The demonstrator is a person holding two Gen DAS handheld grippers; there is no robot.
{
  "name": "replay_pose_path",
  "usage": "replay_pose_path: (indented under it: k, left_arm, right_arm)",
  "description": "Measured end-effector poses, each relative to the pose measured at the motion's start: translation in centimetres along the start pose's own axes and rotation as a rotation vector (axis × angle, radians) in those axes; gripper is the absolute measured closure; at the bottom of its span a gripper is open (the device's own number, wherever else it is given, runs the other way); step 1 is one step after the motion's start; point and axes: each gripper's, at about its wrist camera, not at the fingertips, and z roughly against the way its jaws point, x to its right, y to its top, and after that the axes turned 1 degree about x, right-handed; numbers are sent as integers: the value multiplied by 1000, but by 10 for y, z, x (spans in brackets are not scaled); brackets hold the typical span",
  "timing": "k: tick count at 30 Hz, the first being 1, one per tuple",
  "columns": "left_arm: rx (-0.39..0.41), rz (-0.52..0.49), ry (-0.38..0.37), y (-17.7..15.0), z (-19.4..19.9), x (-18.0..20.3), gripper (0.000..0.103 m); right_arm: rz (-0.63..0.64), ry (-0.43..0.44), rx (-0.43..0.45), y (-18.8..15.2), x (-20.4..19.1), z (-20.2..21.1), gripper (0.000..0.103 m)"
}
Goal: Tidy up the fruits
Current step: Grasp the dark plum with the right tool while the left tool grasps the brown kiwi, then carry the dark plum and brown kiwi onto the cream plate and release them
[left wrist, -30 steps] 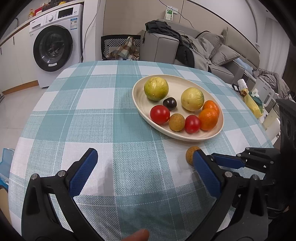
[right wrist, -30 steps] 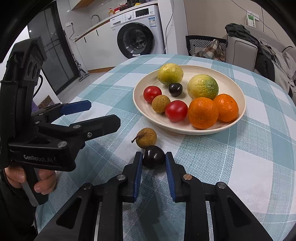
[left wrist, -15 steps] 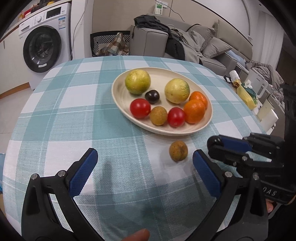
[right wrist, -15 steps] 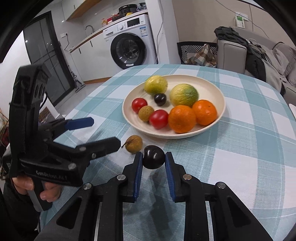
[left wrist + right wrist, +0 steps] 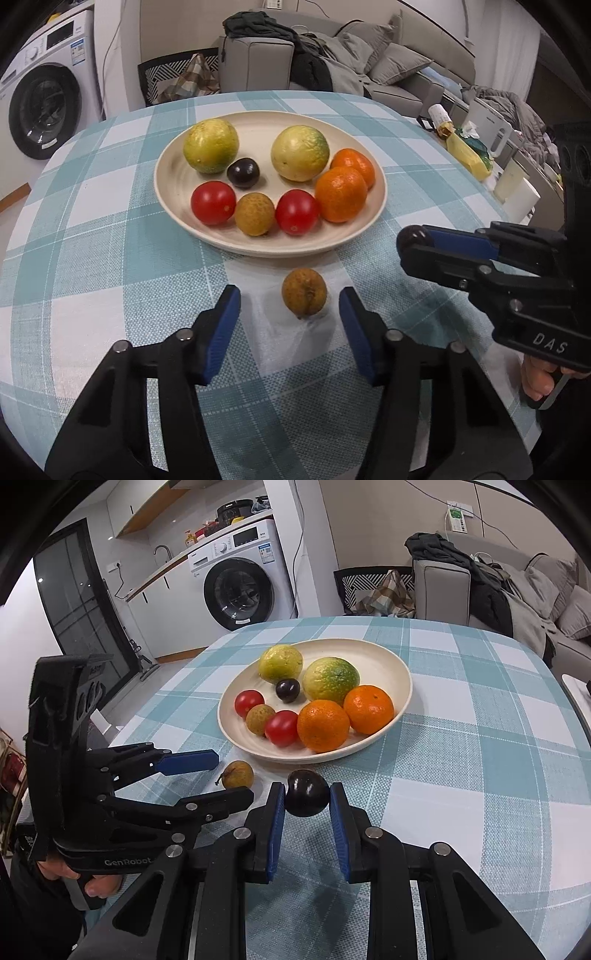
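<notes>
- Clamped between the blue pads of the right gripper (image 5: pixel 307 800) is a dark plum (image 5: pixel 307 792), held just above the table (image 5: pixel 480 746) near the front rim of the plate (image 5: pixel 404 686).
- Over in the left wrist view, the left gripper (image 5: pixel 290 301) is seen with its fingers spread apart, and a brown longan (image 5: pixel 304 292) is sat between them on the cloth, not touched by either pad.
- That same longan (image 5: pixel 238 774) is spotted in the right view too, just beside the held plum and just short of the plate's rim.
- On the cream plate (image 5: pixel 173 162) eight fruits are laid out: two yellow-green citrus at the back, a second dark plum (image 5: pixel 243 172) between them, two red tomatoes with another longan (image 5: pixel 255 214) wedged between them at the front, and two oranges touching each other on the right side.
- Everything's parked on a teal-and-white checked tablecloth; a washing machine (image 5: pixel 240 590) and a grey sofa (image 5: pixel 388 62) can be made out behind.
</notes>
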Motion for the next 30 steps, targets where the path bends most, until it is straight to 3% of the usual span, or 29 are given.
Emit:
replay_pose_path:
  k: [3,7,18,30]
  left_arm:
    - [-4,-8,0,0,-1,2,57]
    - [-5,-10,-16,1,-1,1,81]
    - [35,5,-43,1,12,-2,81]
    - [135,61,-32,14,45,-16,81]
  right_arm:
    - [-6,2,-1,0,1,0,78]
    - [-5,5,-3,-1,1,-2,78]
    - [-7,-3,2,0,2,0,78]
    - [5,1,37,10,-5,9,78]
